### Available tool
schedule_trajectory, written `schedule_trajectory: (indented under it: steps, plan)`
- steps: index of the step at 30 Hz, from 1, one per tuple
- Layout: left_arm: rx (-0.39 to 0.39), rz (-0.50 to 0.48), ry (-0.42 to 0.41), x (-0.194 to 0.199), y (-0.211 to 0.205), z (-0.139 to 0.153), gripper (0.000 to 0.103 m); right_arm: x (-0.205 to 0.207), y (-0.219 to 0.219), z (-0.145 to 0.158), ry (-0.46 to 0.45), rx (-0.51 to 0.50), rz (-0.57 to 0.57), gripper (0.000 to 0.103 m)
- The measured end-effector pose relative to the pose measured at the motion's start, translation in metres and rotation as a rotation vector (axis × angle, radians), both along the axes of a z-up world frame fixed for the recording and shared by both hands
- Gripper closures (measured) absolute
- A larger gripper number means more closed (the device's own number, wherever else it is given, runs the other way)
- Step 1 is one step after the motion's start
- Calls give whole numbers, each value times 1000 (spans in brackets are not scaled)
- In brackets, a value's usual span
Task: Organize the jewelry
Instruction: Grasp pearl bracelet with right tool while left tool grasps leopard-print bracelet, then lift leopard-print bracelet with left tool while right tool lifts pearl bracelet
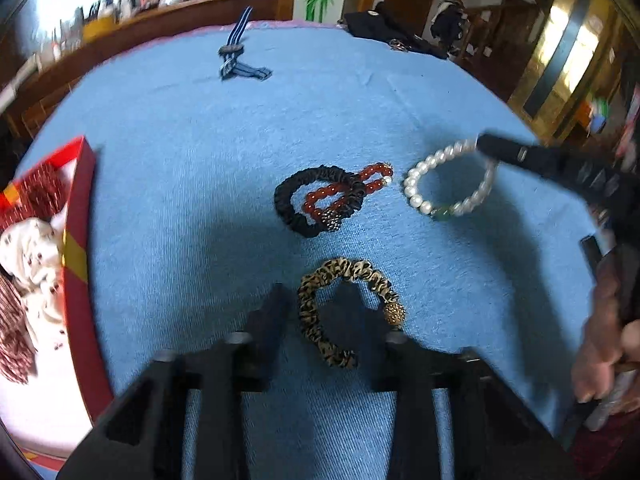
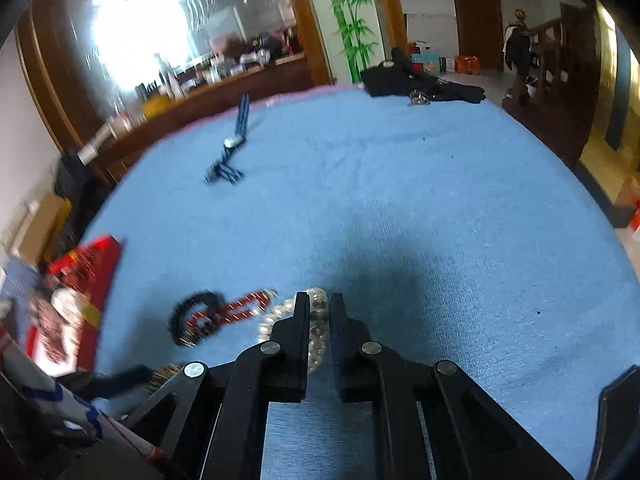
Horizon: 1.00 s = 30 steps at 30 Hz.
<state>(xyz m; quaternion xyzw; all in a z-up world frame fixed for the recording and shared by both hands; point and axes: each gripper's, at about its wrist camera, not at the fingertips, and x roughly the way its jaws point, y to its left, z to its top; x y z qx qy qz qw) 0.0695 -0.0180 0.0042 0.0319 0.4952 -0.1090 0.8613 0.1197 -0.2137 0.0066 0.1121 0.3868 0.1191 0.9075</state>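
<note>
On the blue cloth (image 1: 200, 160) lie a leopard-print scrunchie (image 1: 348, 308), a black scrunchie (image 1: 312, 200) overlapping a red bead bracelet (image 1: 360, 188), and a white pearl bracelet (image 1: 448, 184). My left gripper (image 1: 316, 304) is open, one finger on each side of the leopard scrunchie's near part. My right gripper (image 1: 486, 146) (image 2: 319, 304) is shut on the pearl bracelet (image 2: 316, 332), pinching its far right side. The black scrunchie (image 2: 192, 312) and red bracelet (image 2: 240, 308) show left of it in the right wrist view.
A red gift box (image 1: 78, 248) (image 2: 88, 276) with cloth items inside sits at the left edge. A blue striped strap (image 1: 236, 60) (image 2: 230, 160) lies far back. Black clothing (image 1: 384, 28) (image 2: 420, 80) lies at the far edge. A hand (image 1: 600, 340) holds the right gripper.
</note>
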Motion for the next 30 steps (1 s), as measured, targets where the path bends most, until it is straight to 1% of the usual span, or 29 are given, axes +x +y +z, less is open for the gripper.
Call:
schedule_trajectory:
  steps: [1, 4, 6, 11, 14, 18, 21, 30]
  plan:
    - [21, -8, -15, -1, -4, -1, 97, -4, -1, 5, -24, 25, 8, 93]
    - [15, -38, -45, -6, -9, -1, 97, -13, -1, 16, -80, 55, 18, 93]
    - [5, -40, -68, -6, -8, 0, 97, -17, 2, 20, -104, 63, 24, 93]
    - [-27, 13, -177, -13, 7, 21, 97, -22, 6, 26, -135, 88, 35, 93]
    - [-13, 58, -228, -14, 15, 29, 97, -21, 10, 25, -128, 94, 53, 93]
    - [-8, 82, -242, -12, 22, 32, 97, -22, 15, 21, -118, 87, 76, 93]
    - [-19, 91, -242, -11, 25, 33, 97, -22, 19, 20, -118, 77, 87, 93]
    - [9, 107, -259, -7, 26, 31, 97, -24, 24, 18, -119, 72, 106, 93]
